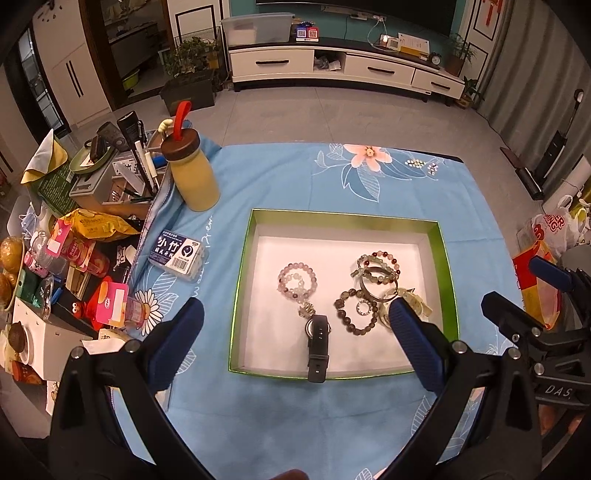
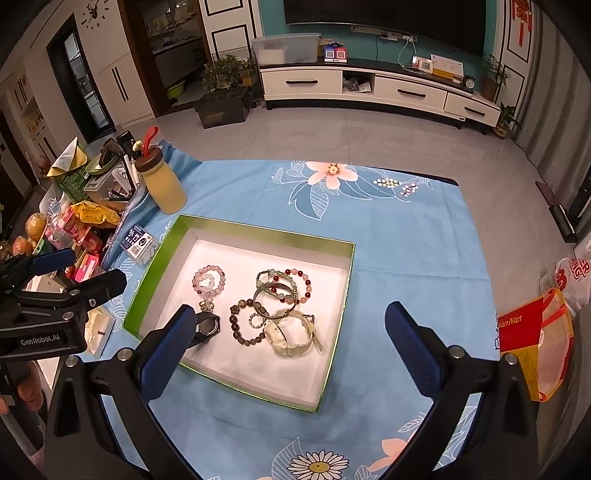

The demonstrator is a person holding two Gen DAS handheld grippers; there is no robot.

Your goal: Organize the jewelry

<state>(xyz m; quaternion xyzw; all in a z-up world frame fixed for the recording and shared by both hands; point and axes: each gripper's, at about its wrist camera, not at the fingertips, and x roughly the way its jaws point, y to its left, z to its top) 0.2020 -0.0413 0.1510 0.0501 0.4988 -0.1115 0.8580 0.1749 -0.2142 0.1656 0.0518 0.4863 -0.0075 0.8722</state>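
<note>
Left tongs (image 1: 295, 325) spread wide above a green-rimmed box (image 1: 242, 258), pink bead bracelet (image 1: 295, 280), black watch (image 1: 318, 347), yellow bottle (image 1: 192, 177)

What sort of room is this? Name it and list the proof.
Most likely a home living room. A long white TV cabinet with drawers stands under a big dark screen, potted plants sit on the tiled floor, and a floral blue cloth covers the table with the jewelry box.

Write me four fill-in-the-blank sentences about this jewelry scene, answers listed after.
1. The jewelry lies in a white-floored box with ____ walls.
2. The black watch hangs its strap over the box's ____ wall.
3. Both the left gripper and right gripper are ____.
4. The tablecloth is ____ with flowers.

Answers: green; near; open; blue
</note>
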